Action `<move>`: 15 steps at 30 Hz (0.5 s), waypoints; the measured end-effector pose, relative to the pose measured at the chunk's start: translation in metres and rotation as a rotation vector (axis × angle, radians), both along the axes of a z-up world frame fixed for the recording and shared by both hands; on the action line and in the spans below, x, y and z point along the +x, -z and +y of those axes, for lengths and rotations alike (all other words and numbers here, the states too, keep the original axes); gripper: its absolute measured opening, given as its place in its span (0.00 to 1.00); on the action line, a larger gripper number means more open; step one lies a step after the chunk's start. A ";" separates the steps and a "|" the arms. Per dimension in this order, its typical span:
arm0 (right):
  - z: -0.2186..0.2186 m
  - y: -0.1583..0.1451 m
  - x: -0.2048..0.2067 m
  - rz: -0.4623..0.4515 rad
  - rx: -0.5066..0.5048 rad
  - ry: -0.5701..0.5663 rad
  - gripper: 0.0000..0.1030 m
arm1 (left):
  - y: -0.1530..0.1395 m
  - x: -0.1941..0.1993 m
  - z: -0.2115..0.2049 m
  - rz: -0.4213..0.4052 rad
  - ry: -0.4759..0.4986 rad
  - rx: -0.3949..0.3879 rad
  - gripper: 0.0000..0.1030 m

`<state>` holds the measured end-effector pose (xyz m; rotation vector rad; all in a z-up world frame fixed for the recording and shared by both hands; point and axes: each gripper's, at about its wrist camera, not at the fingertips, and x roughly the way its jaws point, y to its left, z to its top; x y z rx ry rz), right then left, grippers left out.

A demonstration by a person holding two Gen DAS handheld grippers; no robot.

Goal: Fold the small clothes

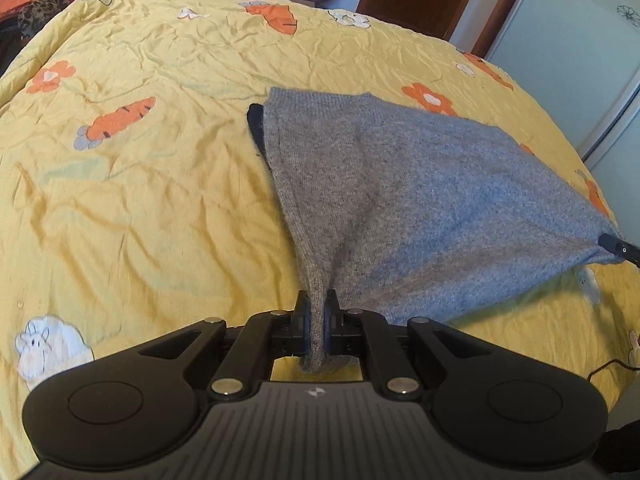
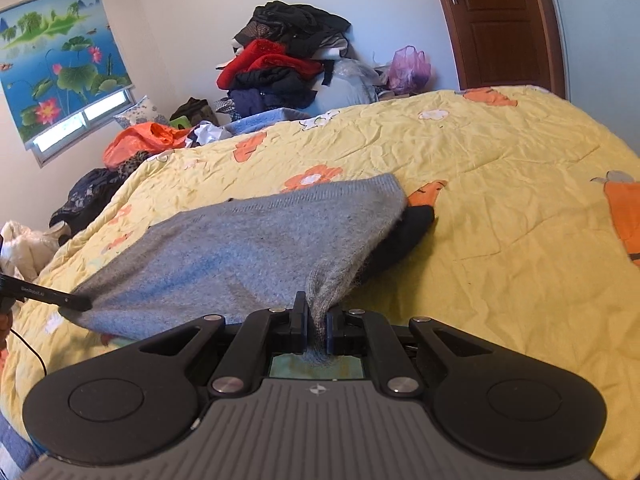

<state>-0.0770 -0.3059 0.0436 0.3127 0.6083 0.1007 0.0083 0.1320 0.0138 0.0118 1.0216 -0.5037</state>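
Left wrist view shows the left gripper [image 1: 318, 312] pinching one corner of the gray knit cloth [image 1: 400, 184]; the right gripper [image 2: 318, 314] pinches another corner; the cloth hangs stretched between them, its far edge lying on the yellow blanket [image 1: 140, 184] over something dark [image 2: 412, 224].

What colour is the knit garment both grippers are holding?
Heathered grey, a plain knit garment; it shows best in the left wrist view.

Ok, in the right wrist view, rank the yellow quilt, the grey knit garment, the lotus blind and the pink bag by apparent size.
1. yellow quilt
2. grey knit garment, though it is nearer the camera
3. lotus blind
4. pink bag, farthest away
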 end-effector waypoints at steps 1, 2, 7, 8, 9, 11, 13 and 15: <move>0.000 0.001 -0.003 0.003 -0.007 -0.001 0.13 | 0.003 -0.004 0.001 0.004 0.002 0.002 0.05; -0.001 0.003 -0.005 0.009 -0.006 0.001 0.13 | 0.007 -0.007 0.001 0.009 0.006 0.007 0.05; 0.007 0.023 -0.017 0.054 -0.080 -0.025 0.12 | 0.030 -0.015 0.008 0.002 0.006 0.039 0.05; 0.012 0.028 -0.019 0.063 -0.115 -0.035 0.12 | 0.031 -0.015 0.009 0.002 0.001 0.033 0.06; 0.015 0.033 -0.018 0.083 -0.126 -0.048 0.13 | 0.029 -0.014 0.008 0.004 -0.001 0.035 0.06; 0.018 0.042 -0.016 0.128 -0.139 -0.070 0.15 | 0.027 -0.015 0.005 0.004 0.012 0.062 0.09; 0.021 0.039 -0.017 0.146 -0.195 -0.065 0.32 | 0.020 -0.016 0.009 0.005 0.002 0.087 0.09; 0.019 0.025 -0.024 0.124 -0.218 -0.046 0.41 | 0.007 -0.022 0.011 -0.046 0.001 0.138 0.09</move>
